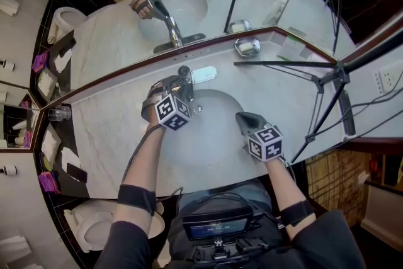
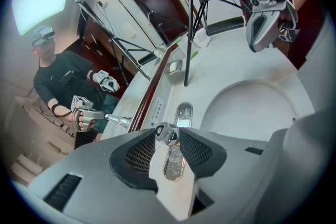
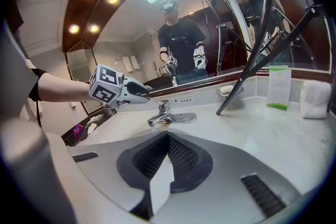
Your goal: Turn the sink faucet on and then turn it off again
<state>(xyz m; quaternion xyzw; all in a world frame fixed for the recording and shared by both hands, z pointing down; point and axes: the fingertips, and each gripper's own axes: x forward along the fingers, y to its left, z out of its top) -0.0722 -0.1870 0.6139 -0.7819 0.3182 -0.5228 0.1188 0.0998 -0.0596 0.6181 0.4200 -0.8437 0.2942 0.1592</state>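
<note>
Since no water shows at the spout [image 3: 151,123] in any view, the step in hand is most likely the first one: turning the faucet [image 3: 161,114] on. It stands at the far rim of the basin [image 1: 217,132], about the middle of the pale marble worktop [image 1: 113,129] and just in front of the mirror [image 1: 119,34]. Its chrome base plate [image 2: 175,157] lies flat toward the right.

The left tongs [image 2: 168,139] reach in from the near left and point down at the faucet. They are closed on the rounded tip of the lever [image 2: 167,132], and both ribbed pads appear to touch the chrome, one on each side. The grip is at the very ends of the pads, so only a little of the lever is caught.

The right tongs [image 3: 168,135] hover over the near right part of the basin, well apart from the faucet. Their pads are pressed together with nothing between them, and they seem to have no part in this step.

The next move probably calls for lifting or swinging the lever with the left tongs; which way it works cannot be told from here. The hold needs to be firm, since a small, smooth knob could slip out from between the pad ends. Once water runs, the same grip can bring the lever back to shut it off.
</note>
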